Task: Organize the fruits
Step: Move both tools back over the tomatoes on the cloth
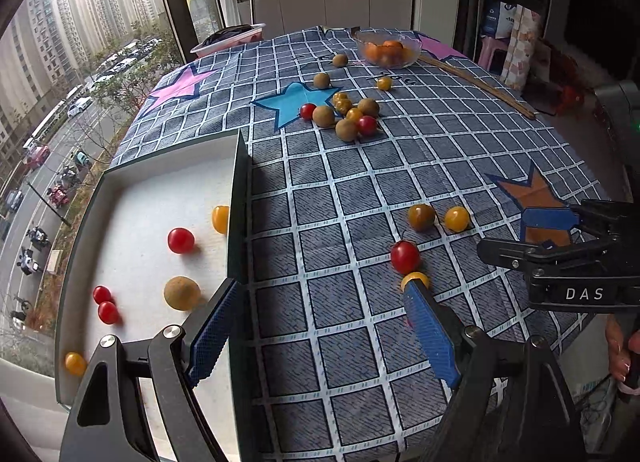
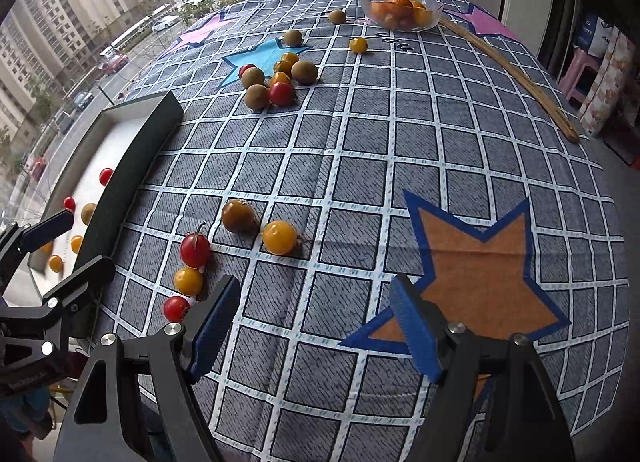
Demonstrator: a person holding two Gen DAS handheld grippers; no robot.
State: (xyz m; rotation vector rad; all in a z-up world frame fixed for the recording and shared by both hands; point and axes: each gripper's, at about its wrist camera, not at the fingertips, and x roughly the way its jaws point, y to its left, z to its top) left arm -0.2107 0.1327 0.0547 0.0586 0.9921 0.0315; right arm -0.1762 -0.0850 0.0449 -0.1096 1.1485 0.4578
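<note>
My left gripper [image 1: 320, 302] hangs with jaws spread astride the white tray's [image 1: 240, 197] wall; my right gripper [image 2: 314, 306] is spread too, empty. Cherry tomatoes [image 2: 195, 250] lie on the table [image 2: 400, 141] beside it.

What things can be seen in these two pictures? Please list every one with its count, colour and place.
box: one, dark walls, white floor, left edge of the table
boxed fruits: at least six, red, yellow and one brown, inside the box
near fruits: five, two red, two yellow, one brownish, on the cloth beside the box
far fruits: about eleven, brown, yellow and red, by the blue star and beyond it
glass bowl: one, clear, holding orange fruits, far end
stick: one, wooden, right of the bowl
tablecloth: one, grey-blue checks with coloured stars
left gripper: black, blue pads, open, empty, straddling the box wall
right gripper: black, blue pads, open, empty, by the orange star
</note>
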